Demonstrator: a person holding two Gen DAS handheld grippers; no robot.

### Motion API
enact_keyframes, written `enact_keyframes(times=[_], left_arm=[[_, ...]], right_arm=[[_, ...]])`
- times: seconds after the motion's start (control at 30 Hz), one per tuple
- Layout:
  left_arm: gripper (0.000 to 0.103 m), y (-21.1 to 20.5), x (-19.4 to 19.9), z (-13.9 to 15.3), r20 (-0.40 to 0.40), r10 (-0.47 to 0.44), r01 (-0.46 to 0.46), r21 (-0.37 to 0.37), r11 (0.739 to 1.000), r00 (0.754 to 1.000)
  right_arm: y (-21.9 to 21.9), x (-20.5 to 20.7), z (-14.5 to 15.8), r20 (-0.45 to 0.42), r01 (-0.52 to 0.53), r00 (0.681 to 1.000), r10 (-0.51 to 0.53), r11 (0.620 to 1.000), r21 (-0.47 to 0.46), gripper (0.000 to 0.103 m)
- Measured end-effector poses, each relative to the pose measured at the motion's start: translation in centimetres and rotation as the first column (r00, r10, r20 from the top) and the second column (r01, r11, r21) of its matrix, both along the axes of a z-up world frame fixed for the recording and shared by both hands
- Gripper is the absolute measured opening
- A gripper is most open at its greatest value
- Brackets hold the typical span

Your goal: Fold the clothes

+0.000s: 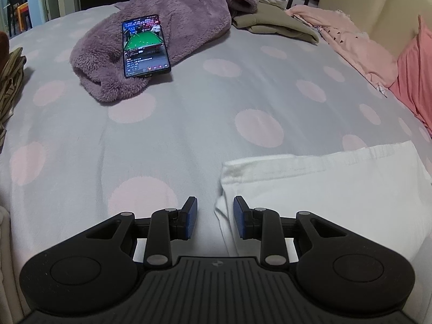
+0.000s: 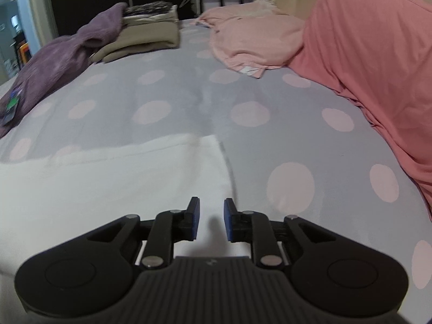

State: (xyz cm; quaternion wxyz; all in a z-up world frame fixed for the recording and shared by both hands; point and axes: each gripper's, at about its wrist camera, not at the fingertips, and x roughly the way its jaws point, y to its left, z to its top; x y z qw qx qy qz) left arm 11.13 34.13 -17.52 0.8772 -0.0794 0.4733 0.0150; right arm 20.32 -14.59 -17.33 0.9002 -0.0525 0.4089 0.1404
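Observation:
A white garment [image 1: 332,189] lies flat on the grey bedspread with pink dots [image 1: 189,124], folded into a rectangle. My left gripper [image 1: 215,217] hovers open over its near left corner, the blue pads astride the white edge with nothing pinched. In the right wrist view the same white garment [image 2: 113,178] fills the lower left. My right gripper [image 2: 211,220] is open above its near right edge, and the pads hold nothing.
A fluffy purple garment [image 1: 172,27] lies at the back with a lit phone [image 1: 145,44] on it. Folded khaki clothes [image 2: 145,40] and a pale pink garment [image 2: 253,35] sit behind. A coral pink cloth [image 2: 378,67] lies along the right. Striped fabric [image 1: 10,81] lies at the left.

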Motion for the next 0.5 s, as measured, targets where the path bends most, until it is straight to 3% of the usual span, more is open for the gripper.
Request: enact_keyframes(times=[0.1, 0.23, 0.33, 0.5], left_arm=[[0.027, 0.4, 0.6, 0.4, 0.015, -0.013, 0.013, 0.0, 1.0, 1.0], [0.035, 0.0, 1.7, 1.0, 0.03, -0.119, 0.119, -0.005, 0.993, 0.992], [0.045, -0.5, 2.5, 1.4, 0.042, -0.206, 0.207, -0.008, 0.978, 0.978], [0.046, -1.8, 3.9, 1.6, 0.048, -0.329, 0.331, -0.033, 0.943, 0.943]], right_arm=[[0.8, -1.2, -0.4, -0.021, -0.025, 0.999, 0.025, 1.0, 0.005, 0.026], [0.9, -2.5, -1.0, -0.057, -0.019, 0.998, 0.02, 1.0, 0.022, 0.028], [0.3, -3.2, -1.3, -0.074, 0.006, 0.997, -0.003, 0.999, 0.037, 0.029], [-1.7, -3.7, -1.7, -0.108, 0.096, 0.99, -0.087, 0.992, 0.08, 0.037]])
